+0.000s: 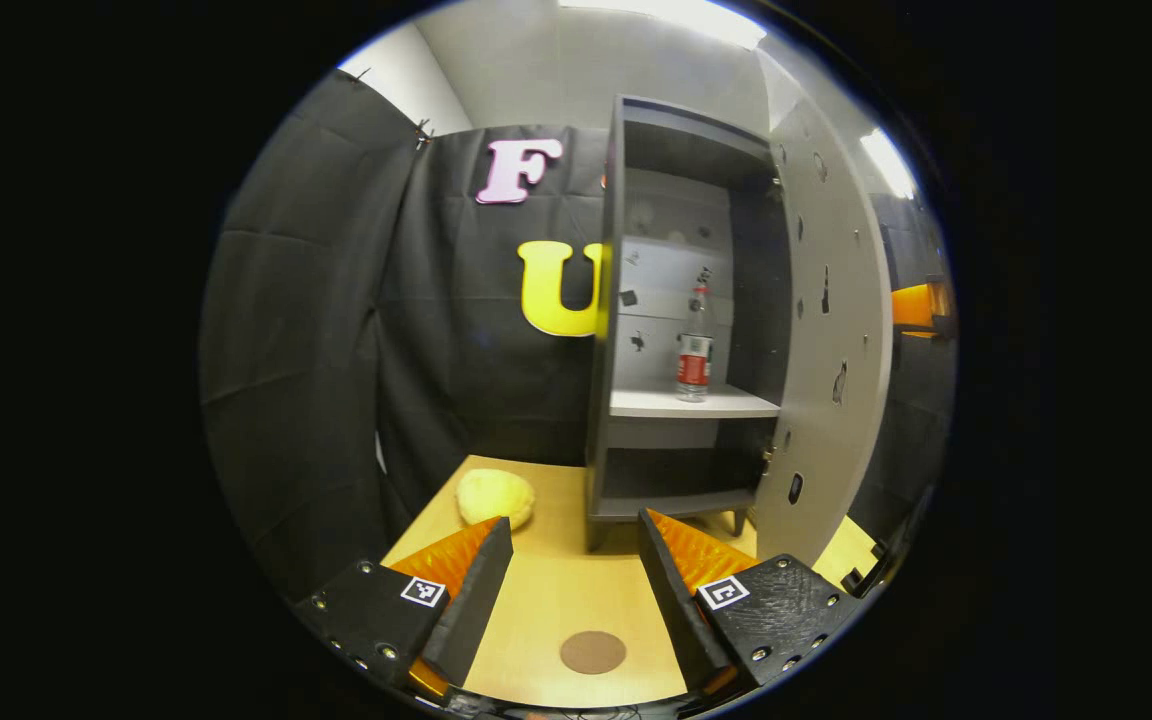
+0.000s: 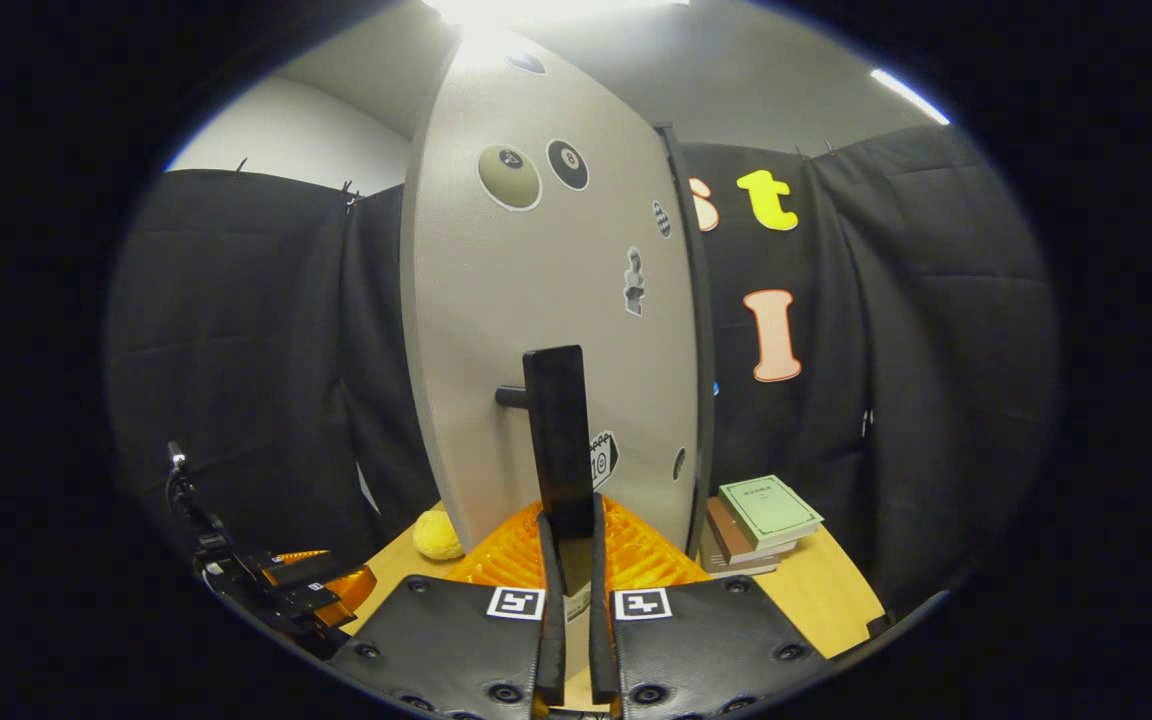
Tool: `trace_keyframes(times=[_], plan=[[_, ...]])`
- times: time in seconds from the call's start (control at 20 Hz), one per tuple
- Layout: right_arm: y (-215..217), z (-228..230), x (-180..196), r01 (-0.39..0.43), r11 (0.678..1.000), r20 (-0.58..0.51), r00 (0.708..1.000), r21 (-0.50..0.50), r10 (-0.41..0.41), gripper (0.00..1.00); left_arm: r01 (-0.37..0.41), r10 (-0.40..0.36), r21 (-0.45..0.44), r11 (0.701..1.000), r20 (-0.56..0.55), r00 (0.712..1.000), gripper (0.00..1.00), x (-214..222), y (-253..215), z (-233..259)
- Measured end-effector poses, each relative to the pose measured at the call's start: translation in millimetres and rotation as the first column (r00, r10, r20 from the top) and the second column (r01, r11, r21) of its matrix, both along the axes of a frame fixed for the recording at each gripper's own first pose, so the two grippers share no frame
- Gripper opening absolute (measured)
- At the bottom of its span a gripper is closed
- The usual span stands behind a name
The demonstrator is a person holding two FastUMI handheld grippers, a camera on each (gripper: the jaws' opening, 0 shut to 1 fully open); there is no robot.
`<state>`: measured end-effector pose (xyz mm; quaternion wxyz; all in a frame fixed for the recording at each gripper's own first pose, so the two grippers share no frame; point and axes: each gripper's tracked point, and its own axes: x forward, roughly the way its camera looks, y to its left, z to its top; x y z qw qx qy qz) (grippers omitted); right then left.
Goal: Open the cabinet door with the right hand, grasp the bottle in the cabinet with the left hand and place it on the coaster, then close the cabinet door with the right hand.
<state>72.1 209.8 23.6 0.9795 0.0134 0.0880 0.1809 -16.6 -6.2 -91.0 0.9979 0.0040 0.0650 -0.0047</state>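
The grey cabinet (image 1: 604,300) stands open at the back of the wooden table. A clear bottle (image 1: 695,345) with a red label stands upright on its middle shelf (image 1: 656,403). The door (image 1: 826,340) is swung out to the right. My left gripper (image 1: 574,520) is open and empty, low over the table, well short of the cabinet. A round brown coaster (image 1: 593,652) lies on the table between its fingers. In the right gripper view, my right gripper (image 2: 569,525) is shut on the door's black handle (image 2: 556,430), with the door (image 2: 536,300) edge-on ahead.
A yellow soft lump (image 1: 494,496) lies on the table left of the cabinet. A stack of books (image 2: 761,520) sits on the table beyond the door's hinge side. The left gripper (image 2: 306,590) appears low on the left of the right gripper view. Black cloth walls surround the table (image 1: 546,600).
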Motion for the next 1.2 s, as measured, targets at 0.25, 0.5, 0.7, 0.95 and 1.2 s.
trace_keyframes(times=[0.25, 0.5, 0.7, 0.95, 1.2], plan=[[-23, -5, -7, 0.099, 0.994, -0.047, 0.994, 0.052, -0.097, 0.11, 0.097, -0.097, 0.012, 0.995, -0.003, 0.995, 0.73, 19, -44, -3], [-45, -6, -9, 0.171, 0.984, -0.035, 0.985, 0.048, -0.169, 0.09, 0.176, -0.176, 0.026, 0.984, -0.008, 0.984, 0.73, 32, -79, -8], [-68, -3, -1, 0.222, 0.975, -0.005, 0.975, 0.025, -0.222, 0.09, 0.205, -0.205, 0.039, 0.978, -0.008, 0.979, 0.7, 32, -91, -8], [-99, -1, 12, 0.288, 0.956, -0.005, 0.958, 0.053, -0.288, 0.04, 0.196, -0.196, 0.034, 0.98, -0.014, 0.981, 0.7, 33, -88, -11], [-104, -8, 2, 0.277, 0.954, -0.043, 0.961, 0.114, -0.274, 0.04, 0.176, -0.176, 0.033, 0.984, -0.016, 0.984, 0.71, 33, -79, -10]])
